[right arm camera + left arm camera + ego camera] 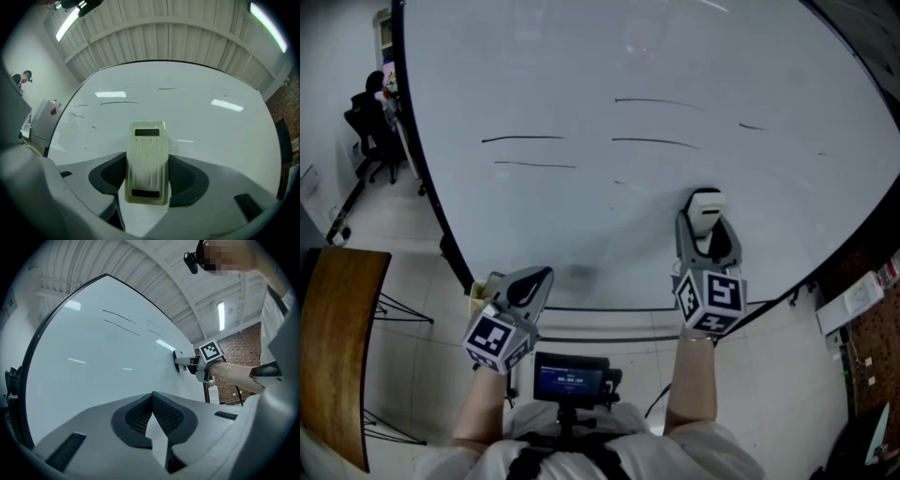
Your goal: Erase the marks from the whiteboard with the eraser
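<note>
Eraser [148, 161], cream-coloured, is clamped between the right tongs [707, 232], with its far end touching the whiteboard [628, 56]. In the head view we place it at about 5 o'clock on the board. We see thin black marks [523, 139] from 10 to 1 o'clock of the eraser, well apart from it. Left tongs [152, 397] are closed together with nothing between them, near the board's lower edge at 7 o'clock.

The whiteboard [581, 56] face lies open all around the eraser [705, 208]; only the left hand-held gripper [542, 277] sits near its lower edge.
</note>
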Tool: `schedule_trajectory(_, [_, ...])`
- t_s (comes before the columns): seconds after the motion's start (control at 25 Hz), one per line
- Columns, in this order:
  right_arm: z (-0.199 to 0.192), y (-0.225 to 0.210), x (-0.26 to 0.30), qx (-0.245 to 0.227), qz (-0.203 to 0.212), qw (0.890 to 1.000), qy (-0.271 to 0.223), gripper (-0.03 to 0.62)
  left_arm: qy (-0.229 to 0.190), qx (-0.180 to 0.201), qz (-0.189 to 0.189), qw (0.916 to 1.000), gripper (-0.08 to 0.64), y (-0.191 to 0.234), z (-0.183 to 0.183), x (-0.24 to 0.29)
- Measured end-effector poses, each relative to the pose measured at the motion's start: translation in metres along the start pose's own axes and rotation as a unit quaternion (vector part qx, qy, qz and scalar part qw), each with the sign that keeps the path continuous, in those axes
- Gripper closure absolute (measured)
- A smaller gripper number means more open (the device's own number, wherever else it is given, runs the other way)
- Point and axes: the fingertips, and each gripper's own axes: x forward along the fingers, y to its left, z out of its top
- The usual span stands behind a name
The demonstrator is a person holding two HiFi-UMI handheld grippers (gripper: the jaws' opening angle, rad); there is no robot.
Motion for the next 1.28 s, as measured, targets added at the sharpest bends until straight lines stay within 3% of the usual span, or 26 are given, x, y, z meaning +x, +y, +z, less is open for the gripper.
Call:
schedule_trajectory(0.16, [0.022,0.058,0.001,-0.036,0.062,0.997,-0.025,0.327,-0.001,0.004,0.004,1.0,0.552,0.005,0.0,-0.003])
schedule_trajectory(0.36, [0.055,0.139,0.011,-0.08,0.147,0.984,-0.069,0.327,-0.005,0.005,0.021,0.9998,0.552,0.019,0.002,-0.016])
schedule_trajectory(0.52, [0.057,0.179,0.019,-0.081,0.175,0.98,-0.053,0.328,-0.003,0.002,0.045,0.999,0.552,0.036,0.0,-0.033])
schedule_trajectory(0.72, [0.055,0.184,0.025,-0.106,0.149,0.982,-0.05,0.33,0.001,-0.004,0.066,0.9978,0.552,0.056,-0.004,-0.046])
schedule_trajectory(0.92, [0.058,0.18,0.029,-0.162,0.11,0.978,-0.077,0.33,0.0,-0.004,0.056,0.9984,0.552,0.056,-0.006,-0.045])
schedule_trajectory(1.28, [0.052,0.142,0.029,-0.173,0.035,0.981,-0.077,0.328,-0.002,-0.013,0.048,0.9987,0.552,0.059,-0.011,-0.038])
